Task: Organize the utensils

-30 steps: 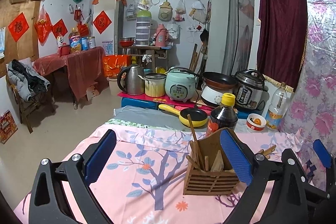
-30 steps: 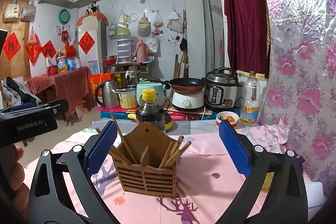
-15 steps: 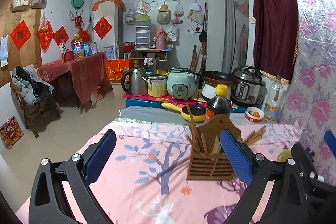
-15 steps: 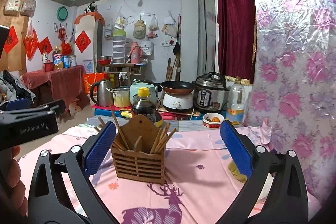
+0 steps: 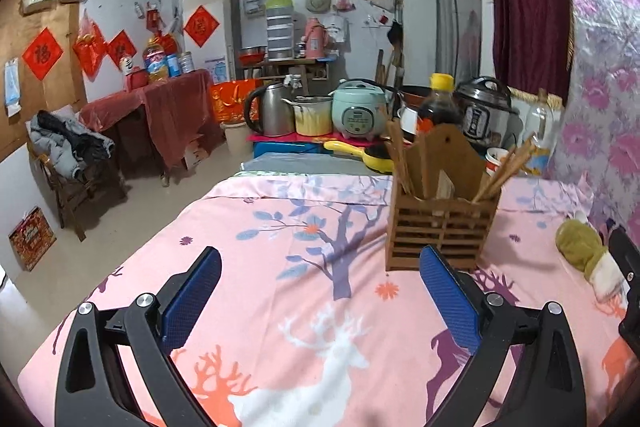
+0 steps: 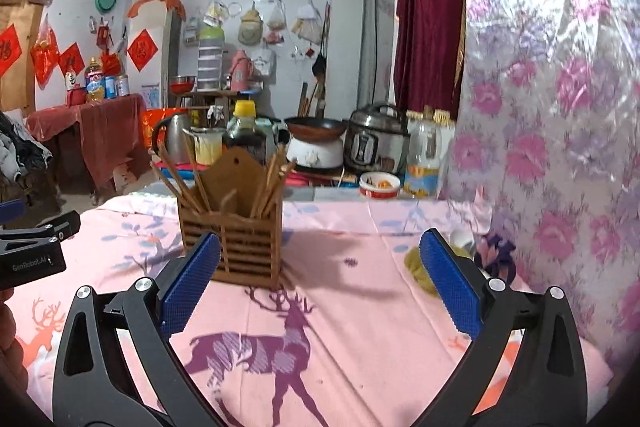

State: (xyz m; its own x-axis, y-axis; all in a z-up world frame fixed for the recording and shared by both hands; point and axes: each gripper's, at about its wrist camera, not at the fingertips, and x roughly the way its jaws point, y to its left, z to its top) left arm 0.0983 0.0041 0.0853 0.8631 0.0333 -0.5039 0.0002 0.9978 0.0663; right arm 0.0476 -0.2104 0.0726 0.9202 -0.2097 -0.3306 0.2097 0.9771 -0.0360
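We find the surface (image 5: 280,227) covered by a pink cloth printed with deer and trees; its near edge is cut off by both views. The landmark is the slatted wooden utensil holder (image 5: 442,227), standing upright on that cloth. Behind the holder, past the far edge of the cloth, sits a row of cookware: a steel kettle (image 5: 272,111), a pale green rice cooker (image 5: 358,111) and a dark pressure cooker (image 5: 482,113). A soy sauce bottle (image 5: 440,103) with a yellow cap stands directly behind the holder, its lower half hidden by the holder's tall back panel. Right of the holder we see a floral wall covering (image 6: 560,107) and a dark red curtain (image 6: 428,27). Far to the holder's left stands a table draped in red cloth (image 5: 168,107).

The left claw (image 5: 320,301) is spread wide with nothing between its blue pads, in front of and left of the holder. The right claw (image 6: 320,277) is likewise wide and empty, the holder showing behind its left pad.

Chopsticks (image 5: 506,167) lean out of the holder in two bunches; their count is not readable. A yellowish soft item (image 5: 580,247) lies right of the holder; we cannot identify it.
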